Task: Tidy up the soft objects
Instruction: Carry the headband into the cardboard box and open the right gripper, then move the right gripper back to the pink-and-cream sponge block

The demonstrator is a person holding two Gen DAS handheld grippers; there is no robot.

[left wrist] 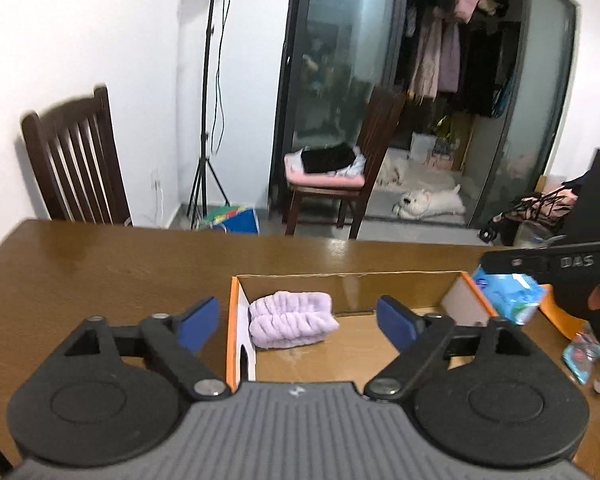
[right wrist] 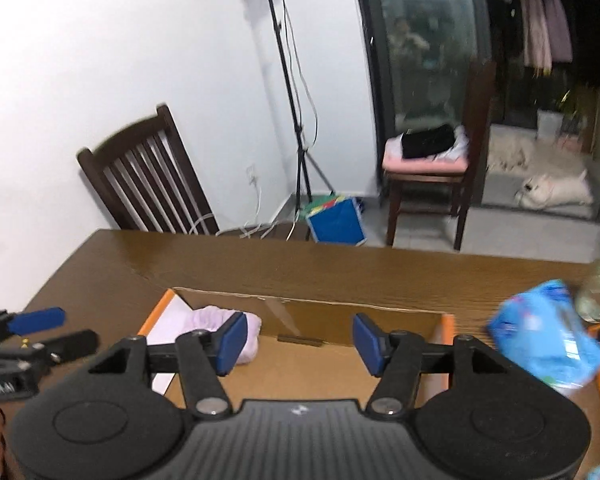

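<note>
Left gripper (left wrist: 299,320): jaws spread wide, blue pads gripping nothing, poised over the near edge of the cardboard box (left wrist: 231,328). Right gripper (right wrist: 296,344): likewise released, pads apart with only air between, also above the box. Lilac fluffy headband (left wrist: 291,319) folded in the box's left end, resting against the white inner wall (partly hidden behind the right gripper's left pad in the right wrist view). Blue-and-white tissue pack (left wrist: 512,296) just outside the box's right wall, blurred. Wooden table (left wrist: 100,264) underneath. Beyond: dark slatted chair (left wrist: 74,164), tripod stand (left wrist: 206,120), white dog (left wrist: 430,202) on the floor.
</note>
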